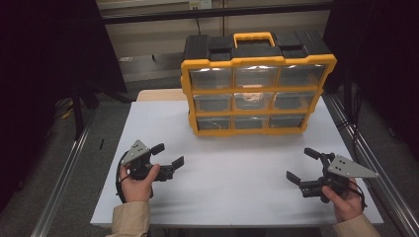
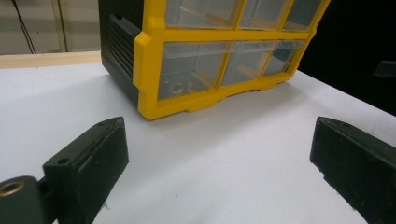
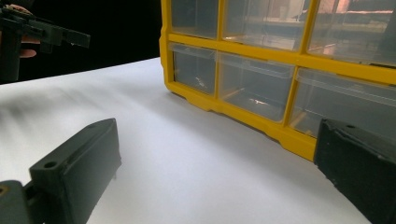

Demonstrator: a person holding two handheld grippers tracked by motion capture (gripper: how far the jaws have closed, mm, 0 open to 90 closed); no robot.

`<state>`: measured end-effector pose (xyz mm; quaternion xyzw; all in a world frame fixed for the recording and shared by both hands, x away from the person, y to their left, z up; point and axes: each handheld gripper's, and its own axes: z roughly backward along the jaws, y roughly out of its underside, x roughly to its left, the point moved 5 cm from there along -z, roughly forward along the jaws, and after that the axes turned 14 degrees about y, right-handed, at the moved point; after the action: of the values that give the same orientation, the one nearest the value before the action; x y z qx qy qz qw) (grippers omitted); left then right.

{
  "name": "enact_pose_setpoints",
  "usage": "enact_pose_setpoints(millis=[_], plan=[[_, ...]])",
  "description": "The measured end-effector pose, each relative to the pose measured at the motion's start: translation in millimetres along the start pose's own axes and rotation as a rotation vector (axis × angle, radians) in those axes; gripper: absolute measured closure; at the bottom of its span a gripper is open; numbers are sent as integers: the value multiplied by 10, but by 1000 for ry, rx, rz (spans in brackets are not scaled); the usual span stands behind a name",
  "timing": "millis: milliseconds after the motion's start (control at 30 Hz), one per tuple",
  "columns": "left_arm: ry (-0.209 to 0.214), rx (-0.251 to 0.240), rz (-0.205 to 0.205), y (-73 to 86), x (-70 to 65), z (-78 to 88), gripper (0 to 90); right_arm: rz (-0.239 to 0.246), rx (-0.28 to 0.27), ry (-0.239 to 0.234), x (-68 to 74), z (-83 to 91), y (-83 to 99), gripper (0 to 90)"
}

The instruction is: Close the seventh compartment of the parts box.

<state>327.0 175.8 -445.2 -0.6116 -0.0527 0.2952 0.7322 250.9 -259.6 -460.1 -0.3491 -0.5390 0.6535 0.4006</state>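
A yellow-framed organizer case (image 1: 257,91) with a black back, a yellow handle and three rows of clear drawers stands upright at the back middle of the white table (image 1: 237,192). My left gripper (image 1: 168,154) is held low at the front left, open and empty, pointing toward the case. At the front right my right gripper (image 1: 300,164) is also open and empty. In the left gripper view the case (image 2: 187,70) stands beyond the wide-apart jaws of the left gripper (image 2: 219,158); small parts lie in its bottom-left drawer (image 2: 187,72). The right gripper view has the case (image 3: 280,60) ahead of the right gripper (image 3: 215,163).
Metal rails (image 1: 64,177) run along both sides of the table, with a wooden edge (image 1: 158,95) behind it. Dark curtains hang left and right. The other hand's gripper (image 3: 46,30) appears far off at the upper left of the right gripper view.
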Motion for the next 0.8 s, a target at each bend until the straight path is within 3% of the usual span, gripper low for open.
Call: enact_pose_setpoints(millis=[67, 100, 133, 200, 267, 333, 367, 400, 433, 500, 600, 633, 667, 800], plan=[[-10, -1, -7, 6, 6, 16, 42, 5, -3, 0, -2, -4, 0, 4], [20, -4, -7, 7, 7, 21, 42, 4, -3, 2, 0, -5, 0, 4], [-4, -7, -3, 8, 7, 27, 42, 4, -3, 2, 0, -5, 0, 4], [-14, -16, -5, 11, 7, 42, 42, 3, -5, 0, 1, -5, -1, 4], [19, -11, -8, 17, 11, 66, 42, 2, -2, -1, -1, -1, 0, 4], [-12, -13, -11, 25, 16, 82, 42, 4, -4, -1, -1, -5, 0, 3], [13, -4, -13, 34, 21, 100, 41, 3, -5, -2, 2, -6, 0, 3], [10, -14, -10, 38, 23, 106, 41, 4, -4, 1, 1, -5, 0, 4], [-17, -16, -8, 42, 25, 114, 41, 5, -3, -1, -1, -3, 0, 3], [6, -17, -9, 50, 24, 132, 39, 1, -4, 0, 0, -1, -2, 4], [-13, -23, -11, 58, 30, 159, 35, 2, -3, -1, -1, -1, -1, 4], [13, -30, -11, 60, 28, 164, 34, 2, -3, -1, 0, -1, -1, 4], [-13, -27, -14, 65, 30, 175, 34, 3, -6, -1, 2, -6, -1, 4], [11, -36, -13, 73, 29, 208, 30, 3, -4, -1, 0, -2, -1, 3]])
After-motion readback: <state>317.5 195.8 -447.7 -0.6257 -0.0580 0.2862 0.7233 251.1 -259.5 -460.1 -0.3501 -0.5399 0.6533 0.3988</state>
